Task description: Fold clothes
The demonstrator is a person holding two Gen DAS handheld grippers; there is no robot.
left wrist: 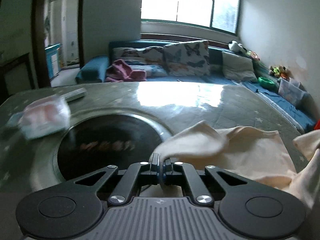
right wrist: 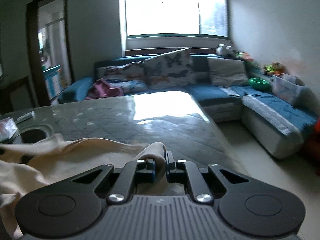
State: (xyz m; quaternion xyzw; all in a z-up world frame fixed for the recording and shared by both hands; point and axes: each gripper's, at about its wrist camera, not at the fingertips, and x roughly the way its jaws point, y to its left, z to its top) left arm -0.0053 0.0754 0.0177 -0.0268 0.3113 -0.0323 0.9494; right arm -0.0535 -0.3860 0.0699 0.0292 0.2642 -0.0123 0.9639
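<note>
Cream cloth (left wrist: 236, 150) is pinched at one edge by the left tool (left wrist: 161, 164), whose jaws are pressed together on a thin fold of it. From the pinch the cloth is seen to rise and spread to the right over the near right part of the bench (left wrist: 180, 104), where it lies in loose folds. In the right wrist view the same cloth (right wrist: 60, 160) is gripped by the right tool (right wrist: 160, 164), a rolled bunch of fabric being squeezed between its nearly closed jaws, and the rest is draped to the left across the near bench (right wrist: 130, 124). A dark round inset (left wrist: 108, 142) is set into the bench just left of the left tool, and its near right edge is covered by the cloth. A blurred pale packet (left wrist: 44, 116) is seen at the far left of the inset, touching its rim, with a grey flat object (left wrist: 76, 95) just beyond it. A blue sofa (left wrist: 200, 74) with butterfly cushions (left wrist: 186, 58) is placed beyond the bench under a bright window (left wrist: 190, 2), and a pink garment (left wrist: 124, 71) lies on its left end.
</note>
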